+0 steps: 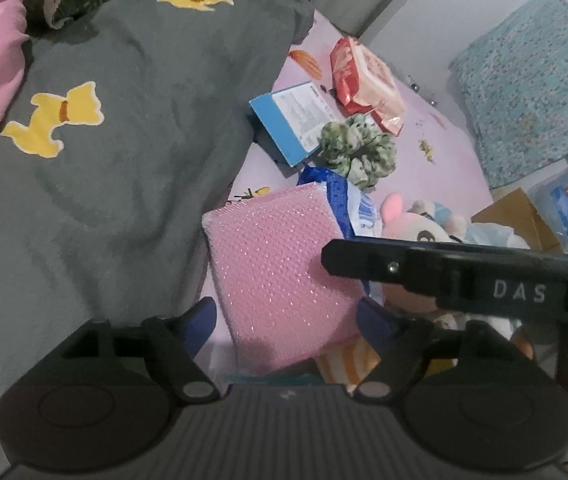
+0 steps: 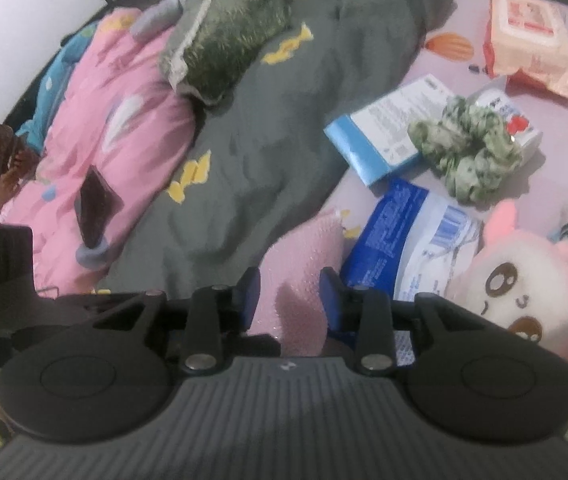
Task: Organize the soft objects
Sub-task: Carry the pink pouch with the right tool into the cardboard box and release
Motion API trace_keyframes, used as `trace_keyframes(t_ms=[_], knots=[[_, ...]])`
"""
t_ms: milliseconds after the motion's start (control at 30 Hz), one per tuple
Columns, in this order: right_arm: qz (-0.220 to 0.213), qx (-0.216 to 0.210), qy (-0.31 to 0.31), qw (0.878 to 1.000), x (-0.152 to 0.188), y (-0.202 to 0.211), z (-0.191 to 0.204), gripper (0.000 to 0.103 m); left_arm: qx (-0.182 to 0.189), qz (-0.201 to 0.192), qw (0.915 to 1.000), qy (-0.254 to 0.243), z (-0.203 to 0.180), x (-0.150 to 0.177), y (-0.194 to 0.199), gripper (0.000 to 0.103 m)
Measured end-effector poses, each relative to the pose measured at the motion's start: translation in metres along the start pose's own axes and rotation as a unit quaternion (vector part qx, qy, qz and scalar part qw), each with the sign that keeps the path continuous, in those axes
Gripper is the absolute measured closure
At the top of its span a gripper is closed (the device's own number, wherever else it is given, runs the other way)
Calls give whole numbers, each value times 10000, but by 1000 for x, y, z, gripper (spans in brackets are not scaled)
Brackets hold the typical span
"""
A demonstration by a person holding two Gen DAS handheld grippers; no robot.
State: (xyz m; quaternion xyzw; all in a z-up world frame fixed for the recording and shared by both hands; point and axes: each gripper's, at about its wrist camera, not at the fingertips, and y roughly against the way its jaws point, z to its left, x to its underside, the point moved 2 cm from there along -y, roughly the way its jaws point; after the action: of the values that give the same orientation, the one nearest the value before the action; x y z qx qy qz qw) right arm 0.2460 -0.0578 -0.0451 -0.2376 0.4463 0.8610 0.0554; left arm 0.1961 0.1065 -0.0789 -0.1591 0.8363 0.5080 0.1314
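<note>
Bedding fills the bed (image 1: 436, 148): a grey duvet (image 1: 132, 128) with yellow dog prints lies beside a pink quilt (image 2: 124, 148), with a green pillow (image 2: 228, 40) on top where they meet. On the lilac sheet sit, well apart from the duvet's far end, a wipes pack (image 1: 368, 80), a blue box (image 1: 288, 120) and a blue-and-white pouch (image 2: 408, 240). A pink plush (image 2: 524, 280) lies just beside that pouch. A green scrunchie (image 1: 358, 148) rests touching the box.

Nearest is a pink sponge (image 1: 280, 276), lying at the duvet's edge, partly over the pouch. The left gripper (image 1: 288, 316) has its fingers spread wide on either side of the sponge, pads not pressing it. The right gripper (image 2: 290, 300) has its fingers narrower, around the sponge's corner; whether they pinch it is unclear. That gripper's black finger crosses the left view above the plush.
</note>
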Motion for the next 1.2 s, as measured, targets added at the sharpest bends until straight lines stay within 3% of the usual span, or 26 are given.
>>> trace_keyframes(t_ms=[167, 333, 733, 833, 1000, 1200], knots=[[158, -14, -93, 9998, -1, -8, -7, 70, 104, 83, 9998, 157, 3, -7, -11, 18], [295, -160, -378, 9987, -2, -17, -18, 73, -49, 62, 9999, 105, -2, -8, -16, 17], [-49, -640, -414, 9971, -11, 4, -4, 74, -752, -678, 9939, -446, -39, -11, 43, 19], [-292, -780, -318, 9960, -19, 28, 8, 74, -841, -981, 9894, -662, -64, -15, 68, 19], [-950, -731, -62, 9928, -29, 102, 14, 74, -588, -1384, 9807, -1247, -138, -27, 93, 19], [-1749, -320, -515, 9827, -22, 216, -46, 72, 143, -1149, 9664, -2294, -266, -38, 65, 19]])
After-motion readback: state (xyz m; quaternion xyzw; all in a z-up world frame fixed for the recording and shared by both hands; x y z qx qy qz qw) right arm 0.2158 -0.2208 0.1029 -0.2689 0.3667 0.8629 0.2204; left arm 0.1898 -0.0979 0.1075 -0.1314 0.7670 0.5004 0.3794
